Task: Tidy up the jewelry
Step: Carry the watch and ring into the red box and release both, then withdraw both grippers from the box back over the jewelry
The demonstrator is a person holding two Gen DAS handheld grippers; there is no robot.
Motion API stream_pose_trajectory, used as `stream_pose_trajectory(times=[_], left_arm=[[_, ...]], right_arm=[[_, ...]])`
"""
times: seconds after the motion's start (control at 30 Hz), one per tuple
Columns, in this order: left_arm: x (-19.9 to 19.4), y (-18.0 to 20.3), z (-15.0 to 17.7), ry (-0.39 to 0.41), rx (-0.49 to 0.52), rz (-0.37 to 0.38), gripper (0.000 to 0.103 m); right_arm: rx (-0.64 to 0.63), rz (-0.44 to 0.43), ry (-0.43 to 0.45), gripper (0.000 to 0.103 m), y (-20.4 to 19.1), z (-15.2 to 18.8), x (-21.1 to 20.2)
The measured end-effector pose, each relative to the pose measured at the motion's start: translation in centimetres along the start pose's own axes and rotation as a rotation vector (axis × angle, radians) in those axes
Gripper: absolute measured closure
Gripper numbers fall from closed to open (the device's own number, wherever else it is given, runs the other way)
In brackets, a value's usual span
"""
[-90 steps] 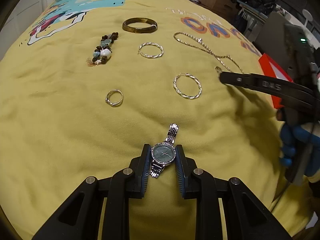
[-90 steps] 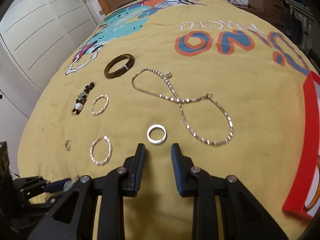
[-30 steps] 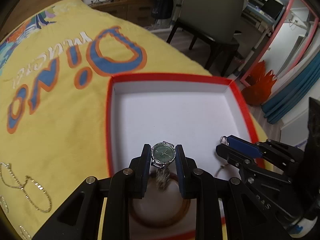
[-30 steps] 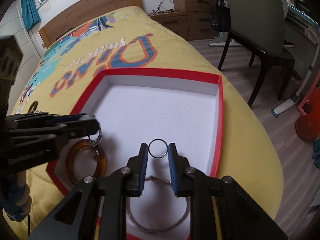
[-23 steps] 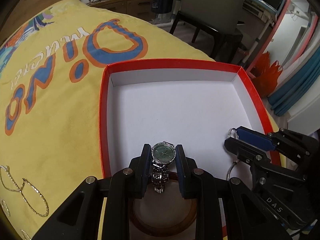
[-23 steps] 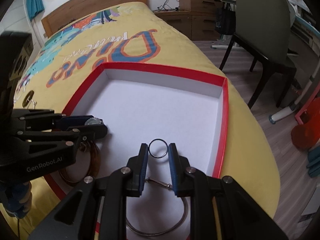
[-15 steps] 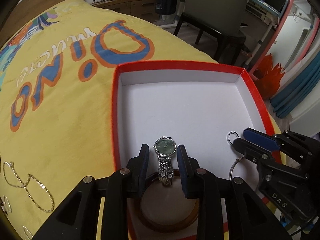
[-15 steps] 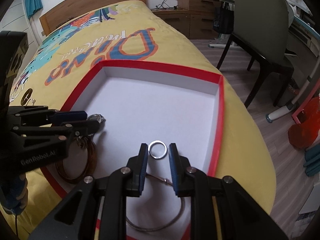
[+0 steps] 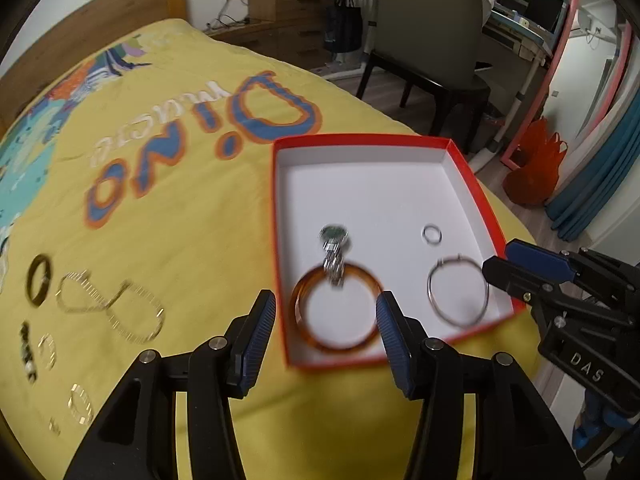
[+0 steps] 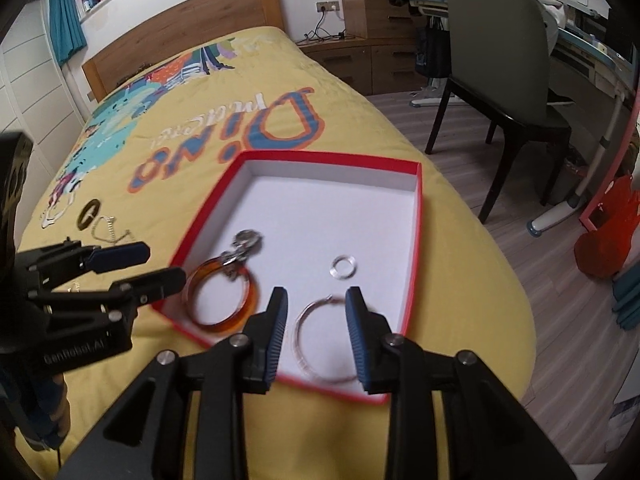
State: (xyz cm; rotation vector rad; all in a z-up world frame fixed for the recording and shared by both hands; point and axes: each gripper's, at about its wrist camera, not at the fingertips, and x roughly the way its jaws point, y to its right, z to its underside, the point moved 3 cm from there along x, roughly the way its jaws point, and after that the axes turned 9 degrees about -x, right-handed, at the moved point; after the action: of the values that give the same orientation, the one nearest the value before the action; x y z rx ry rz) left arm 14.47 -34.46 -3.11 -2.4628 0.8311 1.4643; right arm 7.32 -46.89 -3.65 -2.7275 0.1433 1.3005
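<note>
Left wrist view: left gripper [image 9: 326,328] and right gripper [image 10: 316,330], jaws just opened and empty, have released watch [image 9: 335,240] and ring [image 10: 343,267] into the red box [image 9: 280,240]. Necklace [image 9: 110,304] awaits on the bedspread [image 9: 180,220].

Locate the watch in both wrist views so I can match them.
Left wrist: watch lies in the red box, left of centre, strap over the amber bangle.
Right wrist: watch near the box's left wall, above the bangle.
Shared landmark: the amber bangle.

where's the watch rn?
In the red box, left wrist view: watch lies left of the small ring, its strap draped over the amber bangle.
</note>
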Motion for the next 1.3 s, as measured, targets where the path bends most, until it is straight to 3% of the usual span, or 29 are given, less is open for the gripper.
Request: stream_pose_trajectory(times=[0.47, 0.8, 1.3], left_arm=[[-8.2, -4.1, 7.7, 0.075, -0.014, -0.211, 0.049], [-13.0, -7.0, 10.5, 0.132, -0.082, -0.252, 0.042], [-16.7, -12.0, 14.0, 0.163, -0.198, -0.293, 0.039]], right_arm=[[-0.029, -0.092, 0.011, 0.074, -7.5, 3.8, -5.2], [-0.072, -0.126, 0.022, 0.074, -11.4, 5.0, -7.6], [-0.126, -0.146, 0.023, 0.074, -15.7, 5.8, -9.1]])
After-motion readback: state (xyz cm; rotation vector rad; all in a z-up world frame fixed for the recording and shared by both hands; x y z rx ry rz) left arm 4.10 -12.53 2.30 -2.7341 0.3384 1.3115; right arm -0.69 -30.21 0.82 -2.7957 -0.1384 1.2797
